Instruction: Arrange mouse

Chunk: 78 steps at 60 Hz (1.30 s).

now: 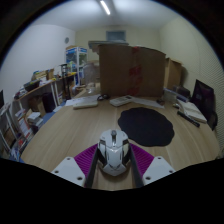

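A white and grey mouse [112, 151] with a dark scroll wheel sits between my gripper's [112, 160] two fingers. The purple pads [86, 157] press against both of its sides. The mouse is held above the wooden table [70, 125]. A round black mouse mat [145, 125] lies on the table just ahead and slightly to the right of the fingers.
A large brown cardboard box [128, 68] stands at the far end of the table. Cluttered shelves and desks [40, 90] line the left side. A monitor and other items [200, 100] are on the right. White objects [122, 100] lie in front of the box.
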Motion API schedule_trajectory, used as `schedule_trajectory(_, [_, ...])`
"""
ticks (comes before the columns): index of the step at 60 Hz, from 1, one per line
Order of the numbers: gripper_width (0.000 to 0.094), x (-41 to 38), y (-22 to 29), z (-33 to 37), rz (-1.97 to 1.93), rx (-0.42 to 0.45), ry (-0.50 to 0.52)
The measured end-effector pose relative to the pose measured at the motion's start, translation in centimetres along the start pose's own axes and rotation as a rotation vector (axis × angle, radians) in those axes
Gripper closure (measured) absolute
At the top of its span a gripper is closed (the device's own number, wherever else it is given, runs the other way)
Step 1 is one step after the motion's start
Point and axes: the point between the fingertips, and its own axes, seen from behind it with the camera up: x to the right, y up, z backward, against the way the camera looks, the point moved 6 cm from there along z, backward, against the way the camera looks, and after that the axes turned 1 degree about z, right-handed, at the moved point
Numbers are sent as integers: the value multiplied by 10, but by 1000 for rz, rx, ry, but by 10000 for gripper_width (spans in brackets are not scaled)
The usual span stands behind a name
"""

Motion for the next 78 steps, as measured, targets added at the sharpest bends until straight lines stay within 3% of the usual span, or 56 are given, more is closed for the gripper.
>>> schedule_trajectory(10, [452,-2,2,-3,-13,-73,-33])
schedule_trajectory(14, [533,-2,4,-2,-15,-106,-24])
schedule_trajectory(21, [550,-15,14,12,-24,-153,21])
schedule_trajectory(26, [552,-20,56,37,2,-83,14])
schedule_trajectory(36, [549,8,175,77,-29,150,-79])
schedule_trajectory(41, [554,43,205,65,-18,175,-148])
schedule_trajectory(47, [554,79,184,14,-23,116,-153])
schedule_trajectory(55, [555,115,116,-50,-54,-87,-107])
schedule_trajectory(62, [532,121,66,-89,-64,-184,-61])
schedule_trajectory(68, [530,118,62,-94,-37,-152,-61])
schedule_trajectory(78, [369,118,62,-95,-37,-215,-47])
